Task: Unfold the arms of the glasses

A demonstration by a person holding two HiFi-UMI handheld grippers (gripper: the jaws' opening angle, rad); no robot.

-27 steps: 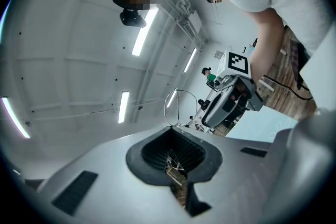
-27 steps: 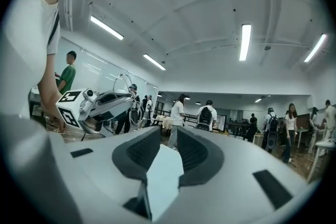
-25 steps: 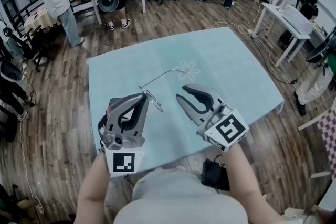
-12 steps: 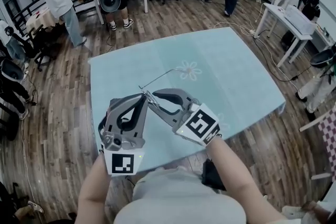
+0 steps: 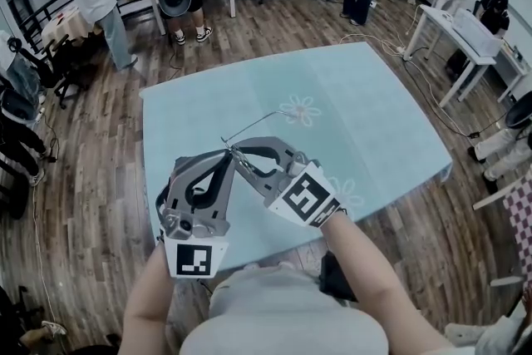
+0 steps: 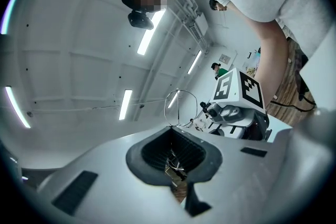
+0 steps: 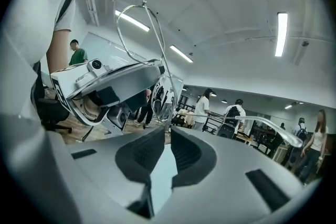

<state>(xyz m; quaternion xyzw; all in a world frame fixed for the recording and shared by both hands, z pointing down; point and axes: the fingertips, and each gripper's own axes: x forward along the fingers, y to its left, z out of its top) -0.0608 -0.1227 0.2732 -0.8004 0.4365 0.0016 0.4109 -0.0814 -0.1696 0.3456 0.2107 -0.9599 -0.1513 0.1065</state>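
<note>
The wire-rimmed glasses [image 5: 253,123] are held above the light blue tablecloth [image 5: 366,112], with one thin arm reaching out toward the far right. My left gripper [image 5: 226,154] is shut on the frame; in the left gripper view a metal part sits between its pads [image 6: 176,165] and a lens rim [image 6: 178,91] rises above them. My right gripper [image 5: 236,150] meets it tip to tip from the right and is closed on the glasses. In the right gripper view the lens [image 7: 167,93] runs down into the narrow jaw gap [image 7: 167,131], and an arm [image 7: 257,122] sticks out to the right.
A flower print [image 5: 298,108] marks the cloth beyond the glasses. Several people stand at the far side of the room on the wooden floor. A white desk [image 5: 453,29] stands at the right. A black bag [image 5: 341,274] lies by the table's near edge.
My right gripper, open and apart a second ago, has swung left to the glasses and closed beside the left gripper's tips. The left gripper has stayed put with the glasses.
</note>
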